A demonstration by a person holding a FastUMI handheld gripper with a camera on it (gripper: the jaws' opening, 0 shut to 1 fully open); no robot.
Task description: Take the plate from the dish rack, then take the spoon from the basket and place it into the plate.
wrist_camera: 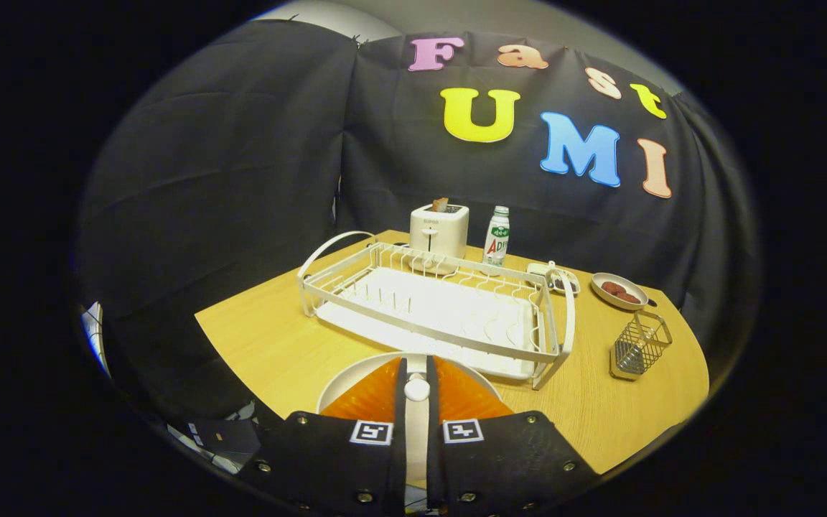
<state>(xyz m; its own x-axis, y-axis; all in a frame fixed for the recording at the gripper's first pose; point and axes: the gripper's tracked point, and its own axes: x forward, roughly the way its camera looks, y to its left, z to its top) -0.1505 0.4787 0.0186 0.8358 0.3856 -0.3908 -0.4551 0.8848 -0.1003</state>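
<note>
I have the plate (377, 391) pinched on edge between the fingers of my gripper (417, 391), which are clenched onto its rim with only a narrow slot between them; its orange face and pale rim fan out to either side. It sits out of the dish rack (435, 309), low over the near part of the surface (255, 337), so I judge the first step nearly finished and the set-down still to come. Holding it by the rim keeps the flat face free to land.

The rack stands just beyond the plate, its near rail close to the plate's far edge, so I would not push forward. The open room is to the left of the rack and along the near right, between the rack's corner and the wire basket (641, 346). I cannot make out the spoon inside that basket. Beyond the rack stand a toaster (440, 228), a bottle (497, 236) and a small dish of food (619, 291), all well apart from my path.
</note>
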